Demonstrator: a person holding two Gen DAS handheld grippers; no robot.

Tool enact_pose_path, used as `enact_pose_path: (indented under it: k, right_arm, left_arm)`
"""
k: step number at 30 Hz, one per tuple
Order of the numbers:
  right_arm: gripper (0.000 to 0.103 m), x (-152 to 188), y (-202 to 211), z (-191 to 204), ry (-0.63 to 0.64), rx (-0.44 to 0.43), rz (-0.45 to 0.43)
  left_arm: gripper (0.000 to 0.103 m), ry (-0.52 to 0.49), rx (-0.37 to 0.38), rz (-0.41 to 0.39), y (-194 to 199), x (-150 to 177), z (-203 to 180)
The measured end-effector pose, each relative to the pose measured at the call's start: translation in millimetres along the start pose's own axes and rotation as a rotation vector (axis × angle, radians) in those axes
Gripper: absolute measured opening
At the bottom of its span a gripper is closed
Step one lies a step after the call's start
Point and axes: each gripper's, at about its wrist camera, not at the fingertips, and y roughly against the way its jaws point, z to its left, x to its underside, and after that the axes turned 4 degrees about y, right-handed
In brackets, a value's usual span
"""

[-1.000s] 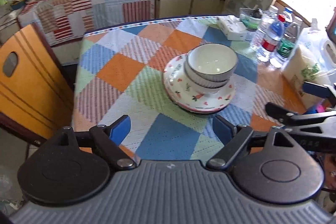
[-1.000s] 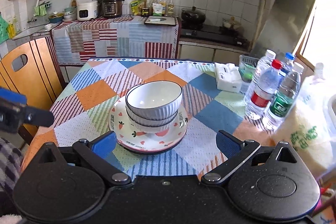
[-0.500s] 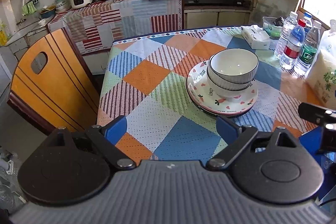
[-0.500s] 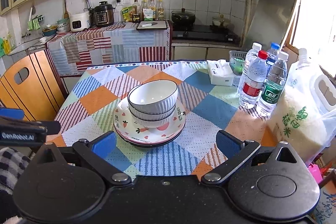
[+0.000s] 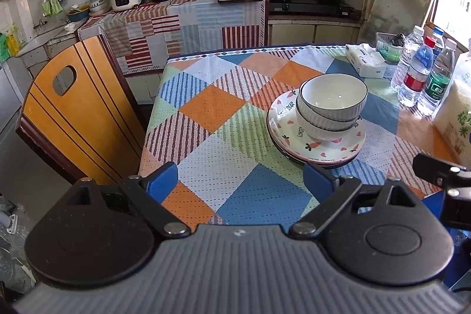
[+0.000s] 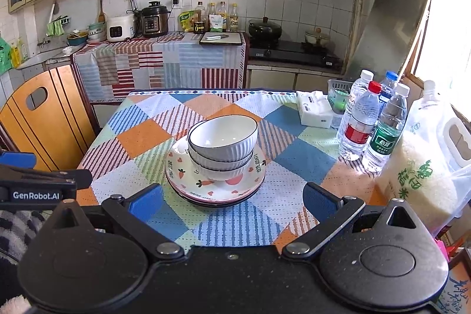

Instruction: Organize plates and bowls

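While the blue-tipped fingers of the left gripper [image 5: 240,181] and the right gripper [image 6: 233,198] stood spread wide and held nothing, both hung at the near edge of the table [image 6: 153,134], apart from the crockery. Mid-table, the nested bowls [image 6: 222,141] sat mouths up and leaned slightly, on the stacked plates [image 6: 188,186] lying flat. Water bottles [image 6: 357,122] stood well to the right
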Motion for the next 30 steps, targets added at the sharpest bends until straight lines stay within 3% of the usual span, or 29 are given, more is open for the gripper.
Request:
enact_pose_path:
  k: [30]
  right_arm:
    - [0.102, 4.8, -7.0, 2.9, 0.012, 0.007, 0.029]
  left_arm:
    - [0.093, 0.000, -0.008, -0.012, 1.7, -0.5, 0.3]
